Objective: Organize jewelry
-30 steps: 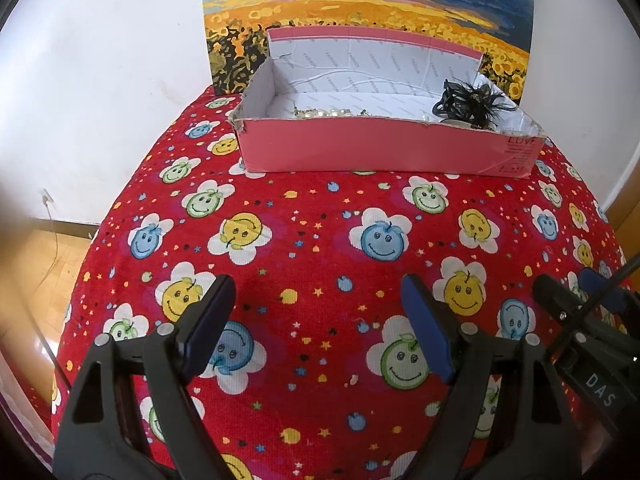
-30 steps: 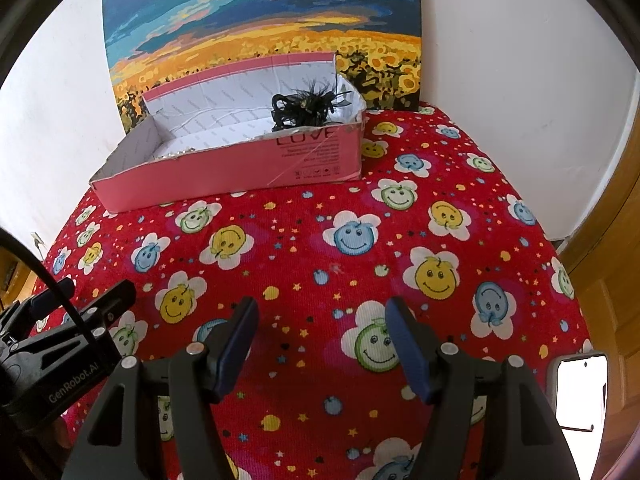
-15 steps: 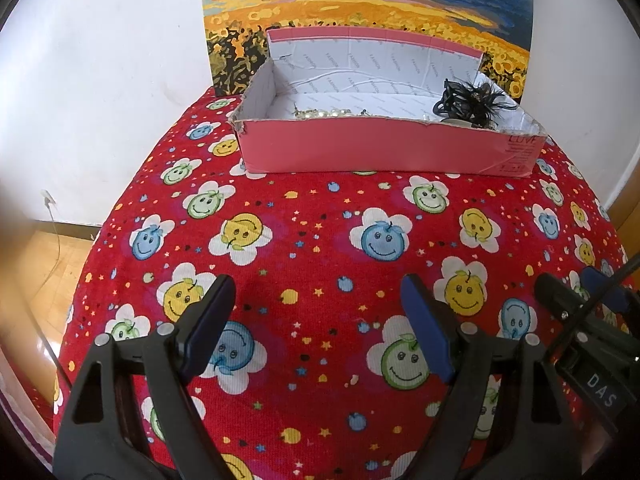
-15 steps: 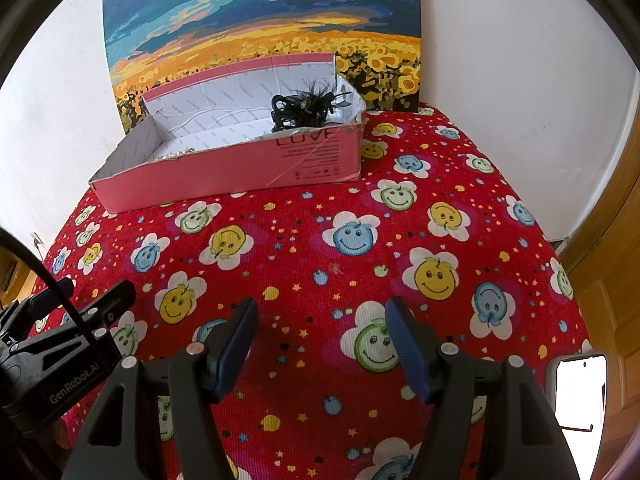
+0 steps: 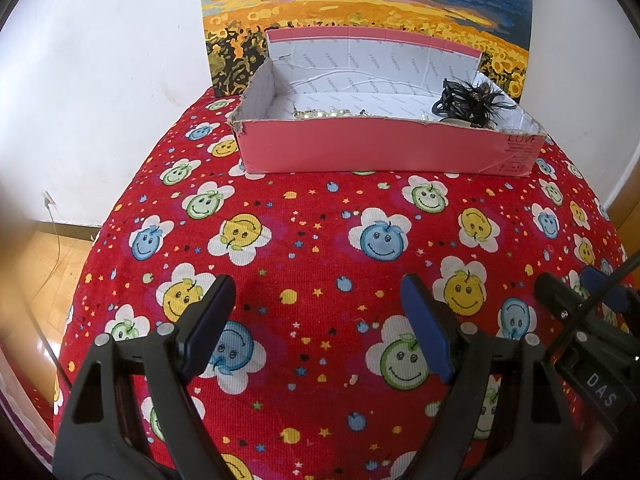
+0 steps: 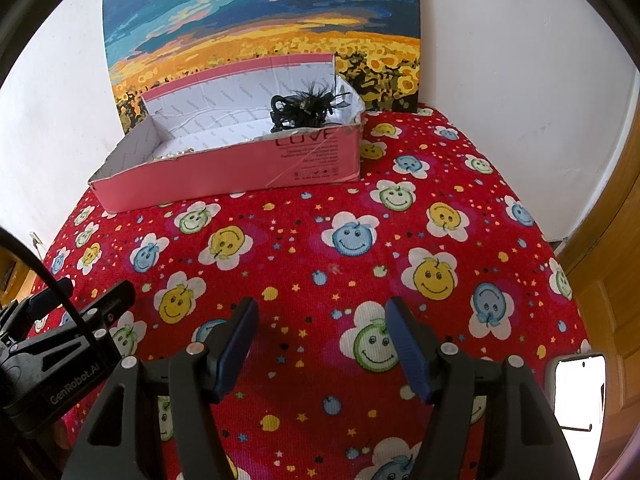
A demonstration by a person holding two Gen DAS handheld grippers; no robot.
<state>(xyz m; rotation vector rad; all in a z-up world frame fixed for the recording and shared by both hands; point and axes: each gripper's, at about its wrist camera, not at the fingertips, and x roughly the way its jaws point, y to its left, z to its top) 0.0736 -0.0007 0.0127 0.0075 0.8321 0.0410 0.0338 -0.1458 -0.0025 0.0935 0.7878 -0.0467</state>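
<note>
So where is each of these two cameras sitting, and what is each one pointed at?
Left wrist: sits on the left claw, looking forward over the red smiley tablecloth at the pink box; the right claw shows at its right edge.
Right wrist: sits on the right claw, facing the same box from further right; the left claw shows at its left edge.
Shared: the box, the black feathery hair piece inside it, the painting behind.

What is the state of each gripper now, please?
Left gripper: open, holding nothing, above the red tablecloth.
Right gripper: open, holding nothing, above the same cloth.
</note>
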